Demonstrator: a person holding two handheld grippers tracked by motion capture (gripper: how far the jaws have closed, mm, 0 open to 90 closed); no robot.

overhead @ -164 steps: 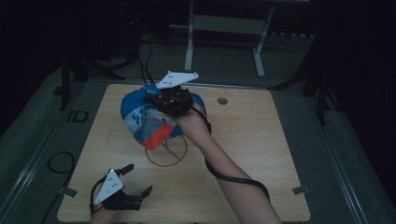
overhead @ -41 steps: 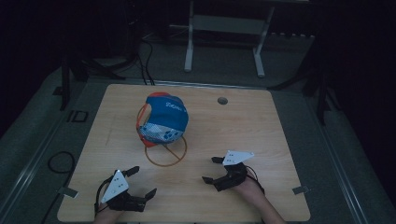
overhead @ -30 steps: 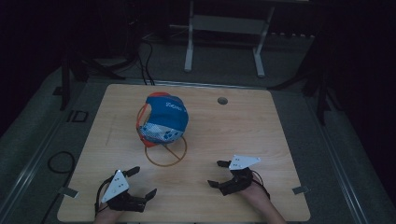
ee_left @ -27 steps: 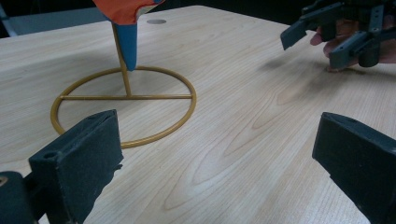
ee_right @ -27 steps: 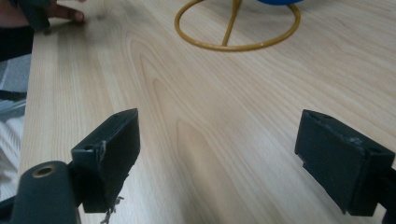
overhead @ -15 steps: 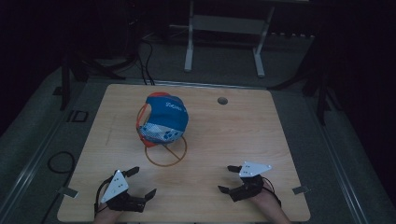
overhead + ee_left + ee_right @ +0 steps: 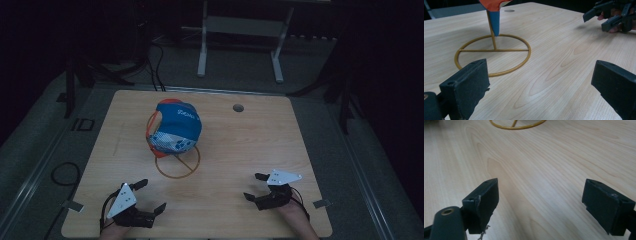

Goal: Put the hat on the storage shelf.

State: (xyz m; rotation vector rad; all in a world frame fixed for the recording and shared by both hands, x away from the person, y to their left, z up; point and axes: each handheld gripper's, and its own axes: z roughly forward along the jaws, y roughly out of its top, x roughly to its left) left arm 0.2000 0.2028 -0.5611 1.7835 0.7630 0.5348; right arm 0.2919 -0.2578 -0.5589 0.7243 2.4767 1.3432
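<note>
On the table's near edge: both grippers are resting, well apart from the cap stand.

Change, right side: right gripper (image 7: 264,186) is sitting near the table's (image 7: 250,135) near right corner now; 5.5 s ago it was up at the cap (image 7: 175,127), touching its top, and over the last second and a half it has been drawing back toward the person, step by step.

Change, left side: left gripper (image 7: 142,197) is staying put near the near left corner, same spot as in each earlier picture.

Cap: baseball cap, blue crown with white lettering, patterned panels and orange brim edge, is hanging on the stand, left of the table's centre toward the far edge; it has turned a little since the hand left it and has not shifted in the last moments.

Stand: brass wire stand (image 7: 177,164) with ring base (image 7: 492,55) is standing flat on the wood, upright post rising under the cap.

Meaning, as a judgement: the placing of the cap looks finished; both hands are retreating to rest.

Right gripper state: jaws spread wide, bare wood between them, gripping nothing, touching nothing.

Left gripper state: jaws likewise wide apart, empty, pointing toward the ring base, clear of it.

Other: round grommet hole (image 7: 238,107) near the far edge.
</note>
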